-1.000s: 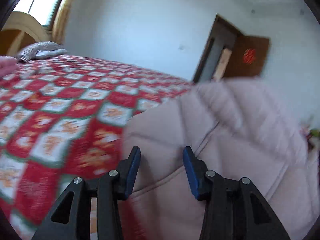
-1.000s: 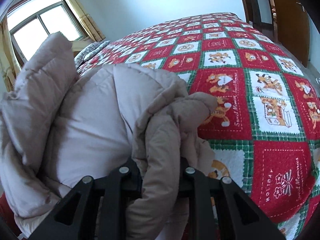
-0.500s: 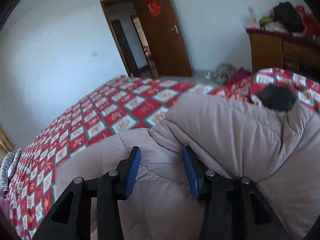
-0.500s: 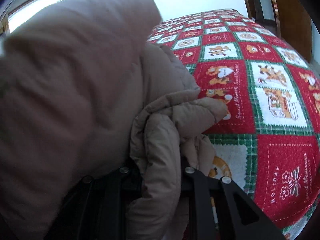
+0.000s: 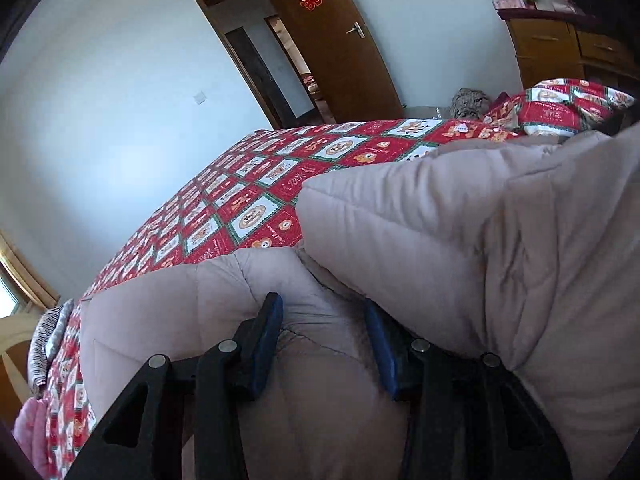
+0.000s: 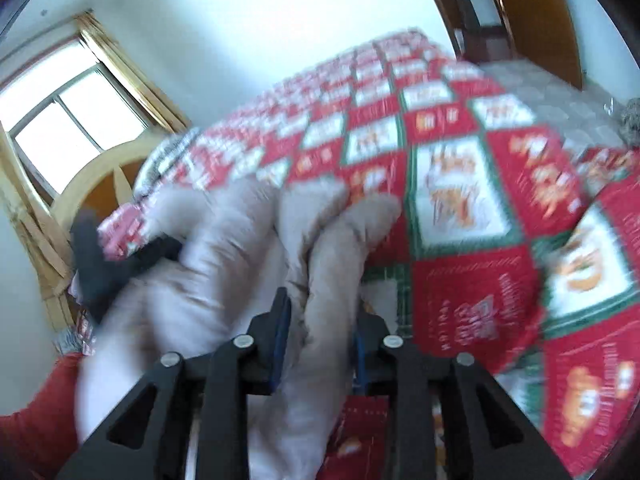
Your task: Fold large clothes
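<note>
1. Puffy beige coat (image 5: 460, 232) lies bunched on the bed (image 5: 256, 184), over its red patchwork quilt.
2. Left hand-held gripper (image 5: 326, 320): jaws spread, coat fabric bulging between the blue pads (image 5: 268, 336), not pinched tight.
3. Right hand-held gripper (image 6: 320, 320): clamped on a thick fold of coat (image 6: 316, 280); that view is motion-blurred.
4. Brown door (image 5: 336, 40) stands open behind the bed.

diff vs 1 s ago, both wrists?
The left tongs swung from the window end toward the door, open, now pressing into the coat. A coat panel flipped across the right view and landed. The right tongs stayed shut on the coat, over the quilt.
</note>
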Demonstrator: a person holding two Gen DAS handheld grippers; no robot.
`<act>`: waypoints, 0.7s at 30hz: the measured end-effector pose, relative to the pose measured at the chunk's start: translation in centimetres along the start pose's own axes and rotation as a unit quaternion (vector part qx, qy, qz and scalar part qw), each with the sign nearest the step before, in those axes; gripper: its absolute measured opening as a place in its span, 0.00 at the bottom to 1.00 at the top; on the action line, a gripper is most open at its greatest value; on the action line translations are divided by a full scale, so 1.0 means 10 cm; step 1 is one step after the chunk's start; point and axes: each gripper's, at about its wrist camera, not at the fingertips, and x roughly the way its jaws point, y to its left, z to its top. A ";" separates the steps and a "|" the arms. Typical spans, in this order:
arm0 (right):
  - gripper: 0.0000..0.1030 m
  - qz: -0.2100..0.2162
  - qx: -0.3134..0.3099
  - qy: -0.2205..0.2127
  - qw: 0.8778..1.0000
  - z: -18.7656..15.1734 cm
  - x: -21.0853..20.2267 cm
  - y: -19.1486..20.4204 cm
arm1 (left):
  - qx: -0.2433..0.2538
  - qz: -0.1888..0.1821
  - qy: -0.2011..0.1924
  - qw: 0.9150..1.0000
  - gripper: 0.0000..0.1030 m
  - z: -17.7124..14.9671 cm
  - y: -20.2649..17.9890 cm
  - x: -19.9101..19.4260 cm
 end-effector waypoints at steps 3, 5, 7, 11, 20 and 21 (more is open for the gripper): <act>0.47 -0.013 -0.027 -0.017 0.999 0.15 -0.11 0.18 | 0.002 0.007 -0.006 1.000 0.43 -0.01 0.00 -0.02; 0.47 0.005 -0.026 -0.019 0.999 0.27 -0.05 0.27 | 0.002 0.014 -0.008 1.000 0.43 -0.02 -0.01 -0.05; 0.48 0.024 -0.025 -0.001 0.999 0.35 0.14 0.35 | 0.001 0.019 -0.012 1.000 0.43 -0.03 -0.02 -0.08; 0.48 0.024 -0.036 0.041 0.998 0.25 0.48 0.43 | -0.009 0.023 -0.016 1.000 0.43 -0.04 0.02 -0.11; 0.40 -0.025 0.040 0.055 0.997 -0.12 0.62 0.02 | -0.021 0.020 -0.013 0.999 0.44 -0.03 0.06 -0.09; 0.40 -0.029 0.039 0.050 0.998 -0.15 0.64 0.00 | -0.020 0.021 -0.011 1.000 0.44 -0.03 0.05 -0.09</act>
